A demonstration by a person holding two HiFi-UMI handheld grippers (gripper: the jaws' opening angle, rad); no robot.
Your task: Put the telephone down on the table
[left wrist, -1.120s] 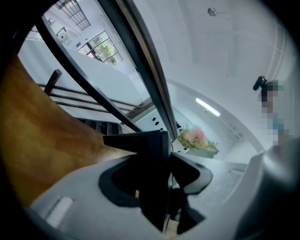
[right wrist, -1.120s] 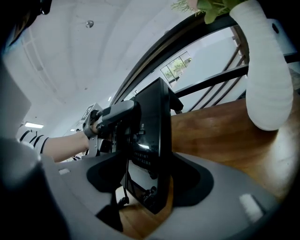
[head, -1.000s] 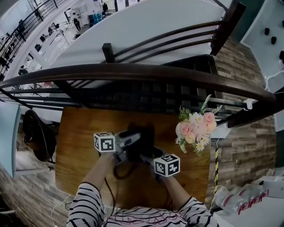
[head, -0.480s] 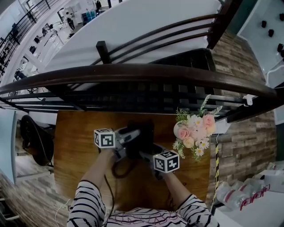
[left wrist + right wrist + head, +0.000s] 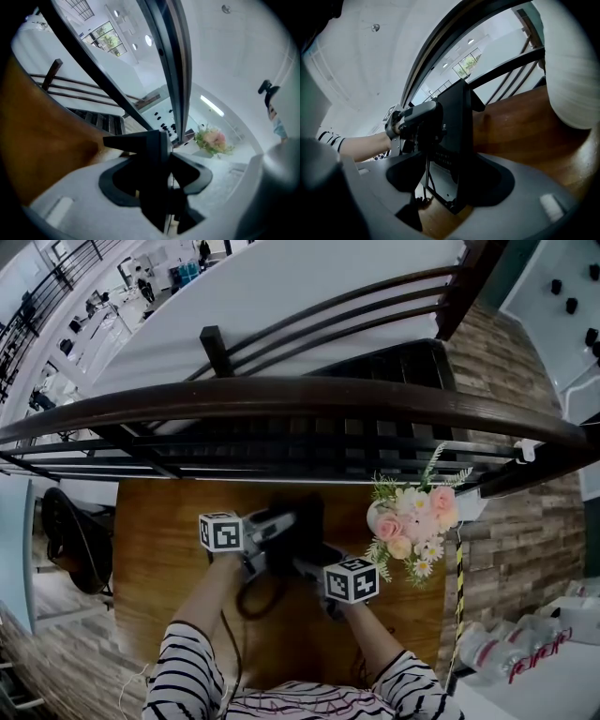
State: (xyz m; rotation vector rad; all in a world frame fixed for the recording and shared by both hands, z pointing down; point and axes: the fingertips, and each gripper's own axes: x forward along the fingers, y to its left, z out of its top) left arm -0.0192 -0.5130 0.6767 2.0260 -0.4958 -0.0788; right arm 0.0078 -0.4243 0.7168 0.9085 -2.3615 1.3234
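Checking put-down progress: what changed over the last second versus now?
The left gripper and right gripper carried the black telephone slightly toward the railing side of the wooden table. The view shifted too, so the move looks small. Nothing was let go: both stay clamped on it. The flower bouquet has not moved. Whether the telephone touches the table yet cannot be told.

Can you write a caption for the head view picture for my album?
The left gripper and right gripper hold a black telephone at the wooden table, beside pink flowers.
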